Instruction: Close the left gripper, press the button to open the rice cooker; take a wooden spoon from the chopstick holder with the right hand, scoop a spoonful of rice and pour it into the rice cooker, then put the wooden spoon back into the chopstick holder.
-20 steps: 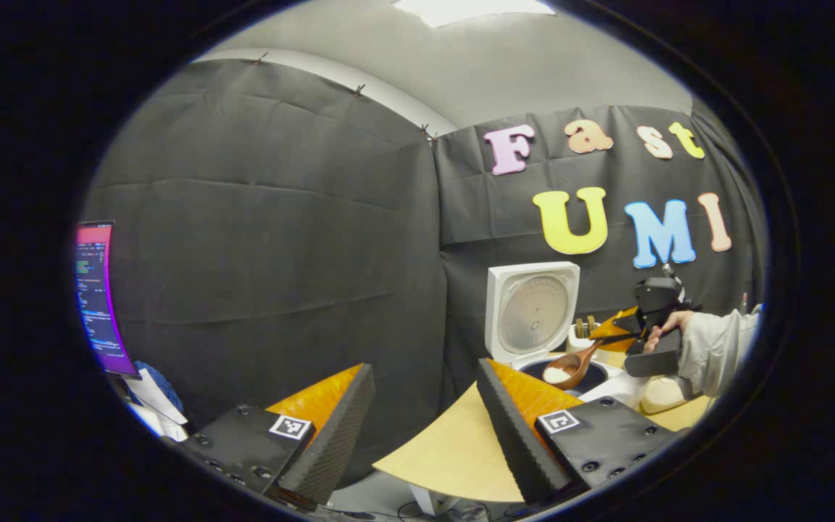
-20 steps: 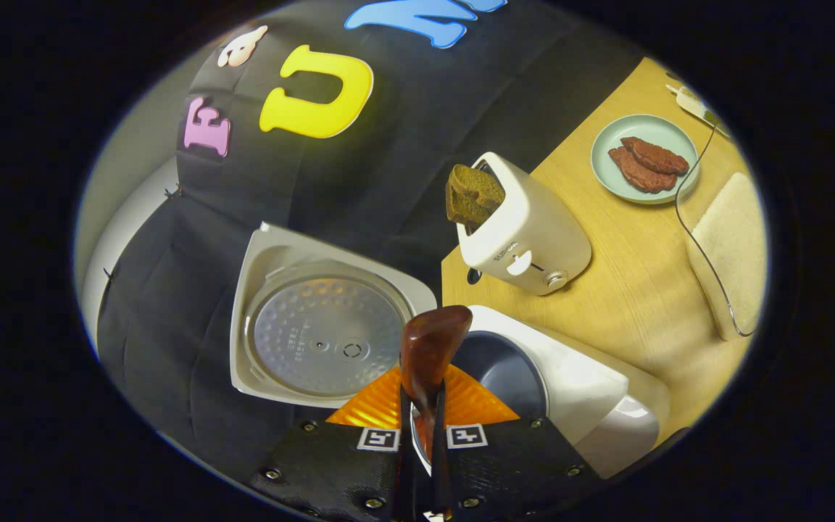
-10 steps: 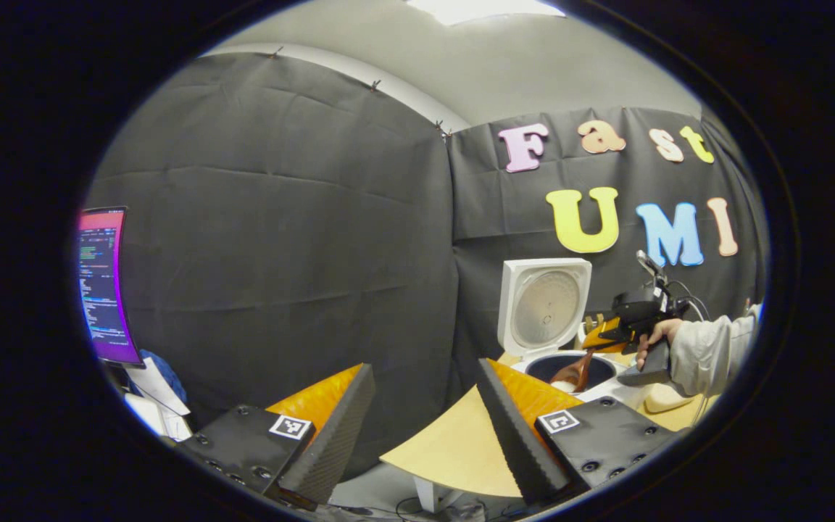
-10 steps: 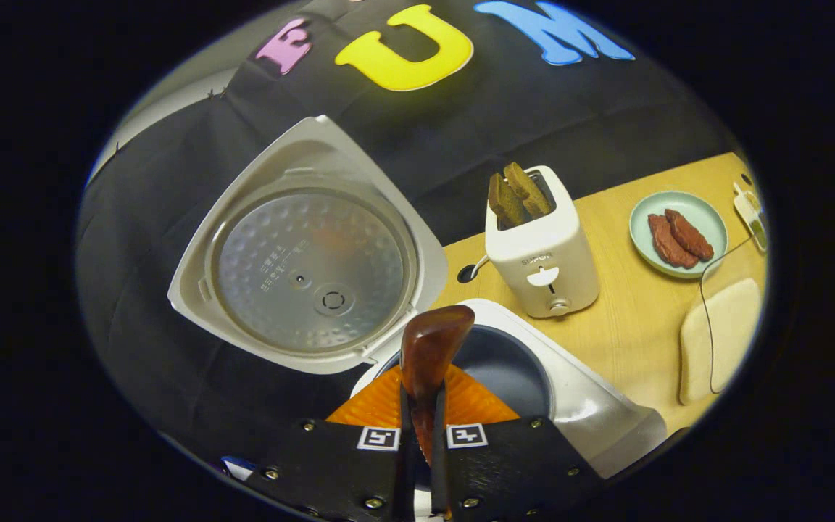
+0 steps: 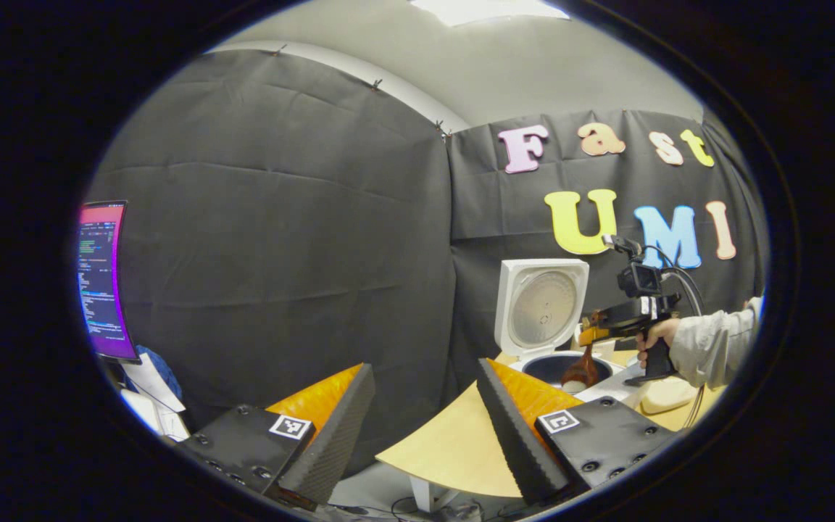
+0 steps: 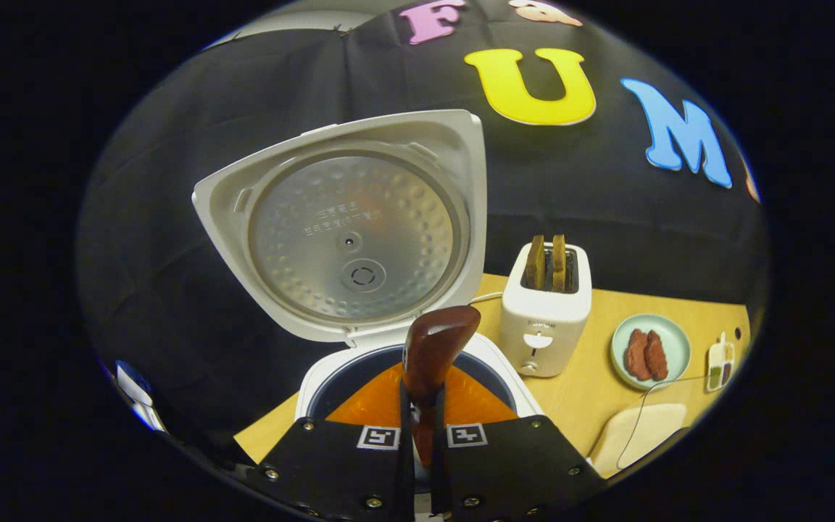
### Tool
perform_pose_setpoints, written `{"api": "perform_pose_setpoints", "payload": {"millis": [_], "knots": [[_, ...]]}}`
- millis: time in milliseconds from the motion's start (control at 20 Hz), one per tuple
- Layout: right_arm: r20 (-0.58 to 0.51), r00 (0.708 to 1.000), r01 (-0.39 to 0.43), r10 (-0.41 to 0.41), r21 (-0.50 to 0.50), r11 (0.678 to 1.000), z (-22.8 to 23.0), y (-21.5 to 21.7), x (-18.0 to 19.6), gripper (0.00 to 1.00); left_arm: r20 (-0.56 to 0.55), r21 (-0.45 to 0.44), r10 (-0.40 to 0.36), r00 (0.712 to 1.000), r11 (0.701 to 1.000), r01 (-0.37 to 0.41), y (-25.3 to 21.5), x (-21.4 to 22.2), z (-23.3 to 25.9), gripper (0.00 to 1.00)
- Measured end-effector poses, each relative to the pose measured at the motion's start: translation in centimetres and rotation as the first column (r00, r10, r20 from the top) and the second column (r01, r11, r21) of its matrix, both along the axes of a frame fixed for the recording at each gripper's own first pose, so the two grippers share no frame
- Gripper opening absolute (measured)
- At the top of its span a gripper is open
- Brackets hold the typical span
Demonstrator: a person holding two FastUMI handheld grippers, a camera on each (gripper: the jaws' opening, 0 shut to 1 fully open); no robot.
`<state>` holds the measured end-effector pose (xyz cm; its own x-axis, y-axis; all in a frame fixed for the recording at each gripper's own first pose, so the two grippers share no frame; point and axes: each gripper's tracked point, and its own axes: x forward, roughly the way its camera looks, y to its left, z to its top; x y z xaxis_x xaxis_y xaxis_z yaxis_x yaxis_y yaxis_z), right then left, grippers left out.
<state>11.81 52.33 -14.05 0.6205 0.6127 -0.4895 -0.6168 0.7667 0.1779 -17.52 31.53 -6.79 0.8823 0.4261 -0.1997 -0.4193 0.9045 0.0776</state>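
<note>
While the right gripper (image 6: 417,435) clamps both fingers on the handle of the wooden spoon (image 6: 432,351) at the bottom centre of the right gripper view, the spoon's dark brown bowl stands up in front of the open rice cooker (image 6: 359,239), whose white lid with its round metal plate fills the upper middle of the frame above the dark inner pot. To the right of the cooker sit a white toaster (image 6: 546,319) with two brown slices, then a pale green plate (image 6: 651,351) with two reddish pieces, all on the wooden table (image 6: 599,384). In the left gripper view, the left gripper (image 5: 425,413) at the bottom has its two fingers spread wide apart, grasping nothing. At the right of that frame a hand (image 5: 651,339) in a light sleeve holds the right gripper (image 5: 591,336), with the spoon (image 5: 581,371) hanging bowl-down over the cooker's (image 5: 542,308) pot. A lit monitor (image 5: 101,279) stands at the left edge.
</note>
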Motion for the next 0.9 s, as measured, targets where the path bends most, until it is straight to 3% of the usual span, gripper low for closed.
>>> {"api": "perform_pose_setpoints", "payload": {"millis": [150,300,750,800,900], "knots": [[0.147,0.988,-0.034,0.048,-0.099,0.995,1.1,-0.1,0.4,0.1,0.003,0.002,-0.004,1.0,1.0,0.004,0.1,0.2,0.0,1.0],[0.288,0.95,-0.069,0.122,-0.188,0.98,2.5,0.1,0.1,0.09,0.005,0.001,-0.012,1.0,1.0,0.011,-0.5,0.5,0.1,1.0],[0.581,0.752,-0.1,0.311,-0.366,0.925,7.0,1.2,-2.0,0.09,0.014,0.009,-0.034,0.999,0.999,0.034,-1.4,1.8,0.6,1.0],[0.576,0.758,-0.11,0.305,-0.348,0.931,7.2,1.1,-2.2,0.09,0.015,0.011,-0.038,0.999,0.999,0.038,-1.5,2.0,0.6,0.98],[0.514,0.819,-0.133,0.256,-0.263,0.956,7.8,0.5,-2.7,0.09,0.022,0.015,-0.05,0.999,0.999,0.05,-2.0,2.3,0.9,0.95]]}}
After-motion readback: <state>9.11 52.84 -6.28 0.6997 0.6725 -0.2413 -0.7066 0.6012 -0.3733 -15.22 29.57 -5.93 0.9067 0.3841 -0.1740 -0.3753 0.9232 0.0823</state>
